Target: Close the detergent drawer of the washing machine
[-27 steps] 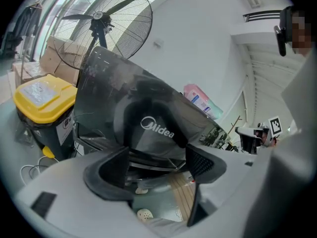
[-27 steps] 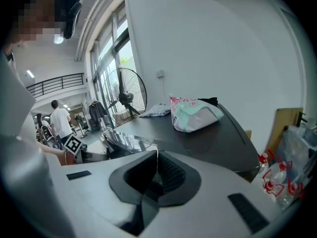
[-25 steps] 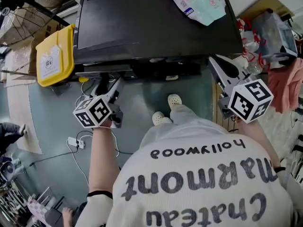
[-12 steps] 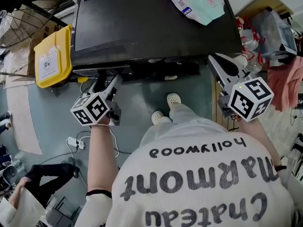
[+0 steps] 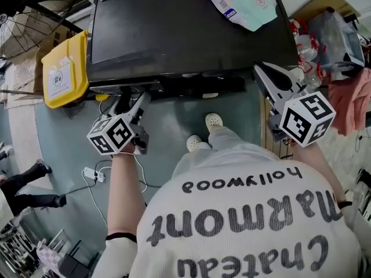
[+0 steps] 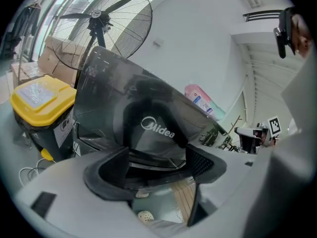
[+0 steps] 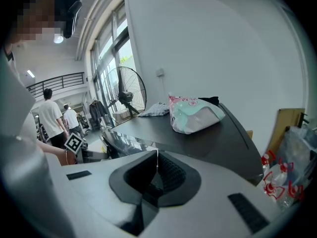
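Lately the left gripper (image 5: 133, 101) has edged a little farther in, toward the left end of the front of the washing machine (image 5: 185, 33), and has now all but stopped. Its jaws stand wide apart and grip nothing, with the detergent drawer (image 5: 124, 87) just beyond their tips. A pale lip there still seems to jut slightly from the black front, so the drawer looks nearly home but probably not flush. The right gripper (image 5: 261, 73) has stayed off the machine's near right corner, jaws pressed together on nothing.
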Demonstrator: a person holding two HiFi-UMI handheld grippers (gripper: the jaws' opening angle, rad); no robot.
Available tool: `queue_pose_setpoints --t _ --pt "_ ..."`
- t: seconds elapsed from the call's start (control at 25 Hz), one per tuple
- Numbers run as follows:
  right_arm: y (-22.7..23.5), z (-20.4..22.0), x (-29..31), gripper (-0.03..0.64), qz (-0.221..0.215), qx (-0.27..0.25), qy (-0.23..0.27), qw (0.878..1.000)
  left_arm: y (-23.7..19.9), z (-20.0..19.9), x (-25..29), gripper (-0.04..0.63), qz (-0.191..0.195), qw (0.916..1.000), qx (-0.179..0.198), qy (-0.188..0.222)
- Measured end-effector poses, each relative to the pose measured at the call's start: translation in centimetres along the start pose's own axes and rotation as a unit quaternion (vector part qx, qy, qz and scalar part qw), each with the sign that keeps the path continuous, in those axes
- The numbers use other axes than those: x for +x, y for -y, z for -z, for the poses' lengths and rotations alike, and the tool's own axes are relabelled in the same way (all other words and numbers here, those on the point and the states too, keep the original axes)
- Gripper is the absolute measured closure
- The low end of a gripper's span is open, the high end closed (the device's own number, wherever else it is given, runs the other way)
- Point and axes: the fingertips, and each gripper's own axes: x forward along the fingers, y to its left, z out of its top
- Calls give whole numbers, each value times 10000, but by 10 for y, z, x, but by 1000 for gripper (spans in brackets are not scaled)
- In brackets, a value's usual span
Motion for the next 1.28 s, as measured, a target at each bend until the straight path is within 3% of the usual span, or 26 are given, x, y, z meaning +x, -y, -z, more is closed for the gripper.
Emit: queue_pose_setpoints --t 0.84,1.04,1.2,1.28 --pt "-13 -3 -2 586 -31 -67 75 9999 -2 0 2 224 23 10000 -17 67" --pt "-28 0 -5 586 -104 -61 101 9999 -5 -6 -13 221 64 9987 -268 418" --pt "-47 8 -6 586 -205 26 87 9997 7 -8 -31 228 155 9970 -230 724" --pt "-61 16 -4 586 -314 153 39 9994 20 -8 -42 301 310 9956 -159 875"
